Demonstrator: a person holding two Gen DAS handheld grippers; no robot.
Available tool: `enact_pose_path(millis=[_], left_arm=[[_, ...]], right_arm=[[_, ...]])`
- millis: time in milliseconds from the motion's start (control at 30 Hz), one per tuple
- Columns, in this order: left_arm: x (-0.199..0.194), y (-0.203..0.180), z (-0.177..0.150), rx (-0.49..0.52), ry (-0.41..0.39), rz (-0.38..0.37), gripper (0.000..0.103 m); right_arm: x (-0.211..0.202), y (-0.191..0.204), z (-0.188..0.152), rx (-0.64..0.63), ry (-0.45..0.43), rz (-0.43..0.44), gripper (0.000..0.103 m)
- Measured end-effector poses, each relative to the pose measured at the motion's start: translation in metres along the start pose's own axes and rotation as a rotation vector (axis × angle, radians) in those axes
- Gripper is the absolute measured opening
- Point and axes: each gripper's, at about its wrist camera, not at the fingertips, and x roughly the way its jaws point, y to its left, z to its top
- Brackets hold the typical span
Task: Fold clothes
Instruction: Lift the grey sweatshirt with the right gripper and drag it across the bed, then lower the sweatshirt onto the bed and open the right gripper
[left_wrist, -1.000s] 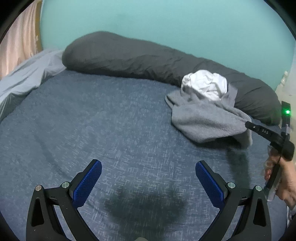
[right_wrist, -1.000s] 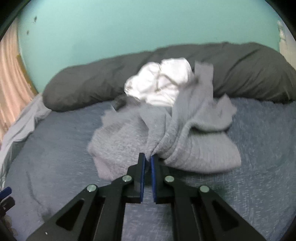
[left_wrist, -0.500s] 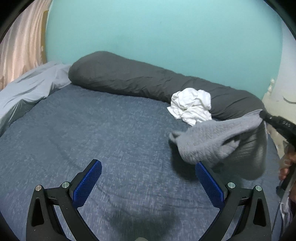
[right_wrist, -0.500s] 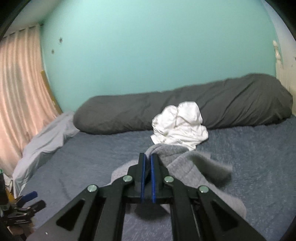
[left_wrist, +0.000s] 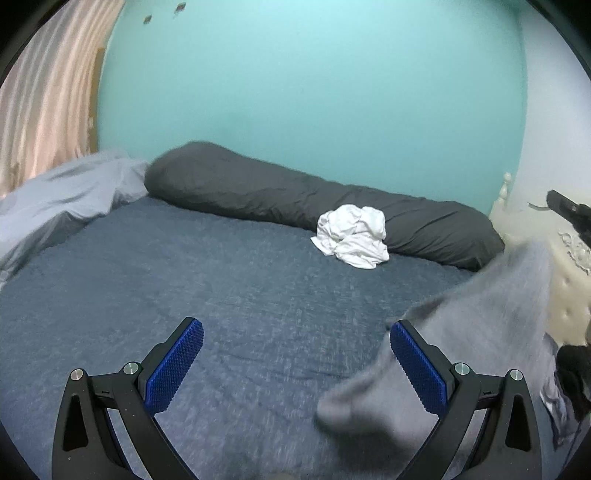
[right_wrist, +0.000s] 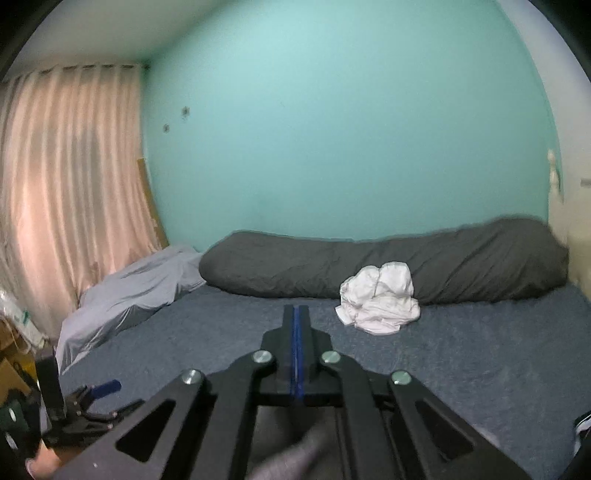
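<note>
The right gripper's (right_wrist: 296, 321) jaws are pressed together, blue pads meeting in one thin line. A grey knit garment (left_wrist: 461, 354) hangs from that gripper: the left wrist view shows the cloth running up, blurred, toward the dark tip of the right gripper (left_wrist: 565, 210) at the far right edge, and in the right wrist view a grey fold (right_wrist: 295, 454) shows below the closed jaws, behind the linkage. The exact pinch point is hidden, so where the pads bite the cloth cannot be told.

The left gripper's (left_wrist: 295, 363) jaws stand wide apart with nothing between them. The garment's lower end droops just beside and behind the right-hand blue pad of this gripper; whether it touches that finger cannot be told. Under the open jaws lies the dark blue bedspread (left_wrist: 184, 277).

Well ahead of both pairs of jaws, a crumpled white garment (left_wrist: 352, 236) rests on the bedspread against a long dark grey bolster pillow (left_wrist: 258, 192) along the teal wall (left_wrist: 314, 92). Ahead and to the left of the jaws lie a pale blue sheet (left_wrist: 62, 192) and a pink curtain (right_wrist: 66, 184).
</note>
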Motion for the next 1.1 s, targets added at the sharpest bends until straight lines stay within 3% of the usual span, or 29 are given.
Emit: enact_pose_path(millis=[67,200,500,633,733,1100], left_arm=[[-0.02,0.003,-0.007,-0.002,0.003,0.007,0.103],[-0.052,0.01,-0.025,-0.006,0.018,0.012,0.103],[-0.073,0.02,-0.062,0.0,0.067,0.016,0.103],[-0.059,0.017,-0.074,0.011,0.089,0.008,0.103],[-0.043,0.015,-0.086,0.009,0.121,-0.005,0.103],[0.026,0.002,-0.122,0.052,0.242,-0.05,0.103]], right_arm=[[-0.028,0.01,-0.01,-0.01,0.028,-0.01,0.0],[-0.048,0.016,-0.059,0.012,0.178,-0.05,0.0],[-0.047,0.004,-0.162,0.118,0.434,-0.099,0.003],[-0.04,-0.005,-0.192,0.134,0.496,-0.121,0.038],[-0.034,-0.011,-0.212,0.139,0.531,-0.12,0.047],[-0.001,-0.012,-0.258,0.048,0.603,-0.064,0.048]])
